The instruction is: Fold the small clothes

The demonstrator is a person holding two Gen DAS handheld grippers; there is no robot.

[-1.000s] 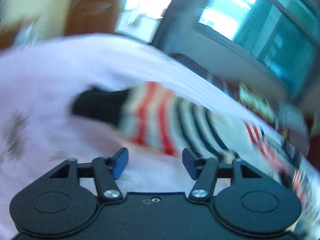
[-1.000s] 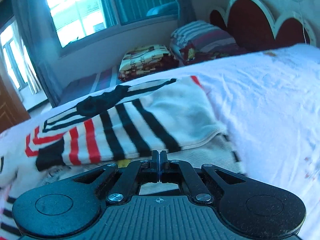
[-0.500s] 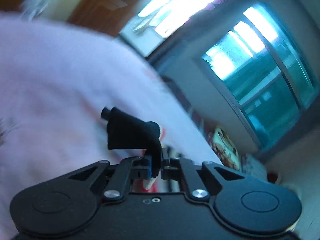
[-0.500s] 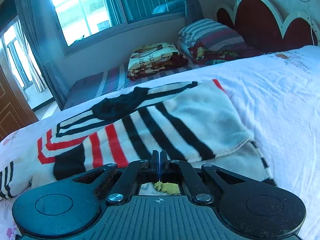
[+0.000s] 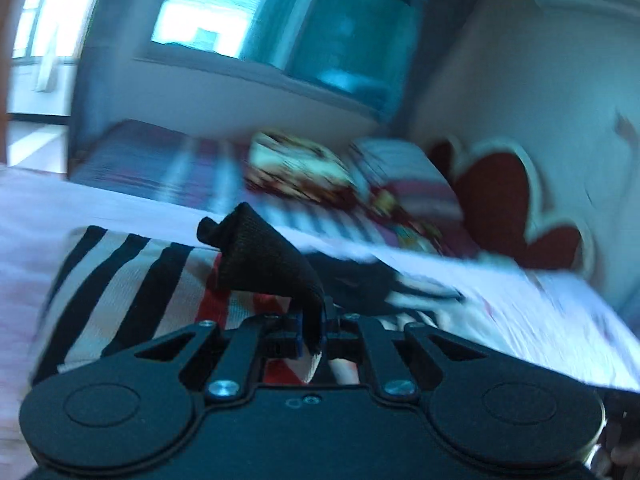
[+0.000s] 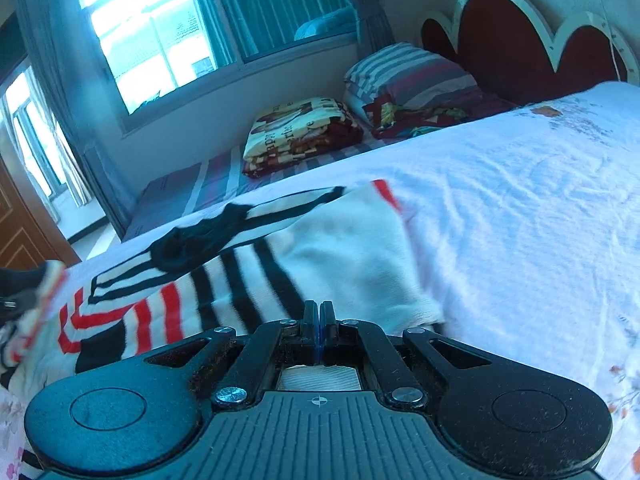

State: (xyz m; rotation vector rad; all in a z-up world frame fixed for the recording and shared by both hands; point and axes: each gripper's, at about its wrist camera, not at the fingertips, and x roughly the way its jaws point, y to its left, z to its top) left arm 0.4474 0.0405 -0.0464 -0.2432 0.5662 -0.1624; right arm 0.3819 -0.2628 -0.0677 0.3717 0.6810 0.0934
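While left gripper pinches the sweater's black cuff aloft, right gripper fingers press together

Open white bedsheet lies right of the striped sweater; folded blankets and headboard block beyond.

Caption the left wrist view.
Left gripper shut on the striped sweater's black cuff, lifting it over the bed.

The striped sweater, white knit with black and red bands, lies spread over the frame's centre and lower left. Its black cuff stands lifted at centre of the left view.
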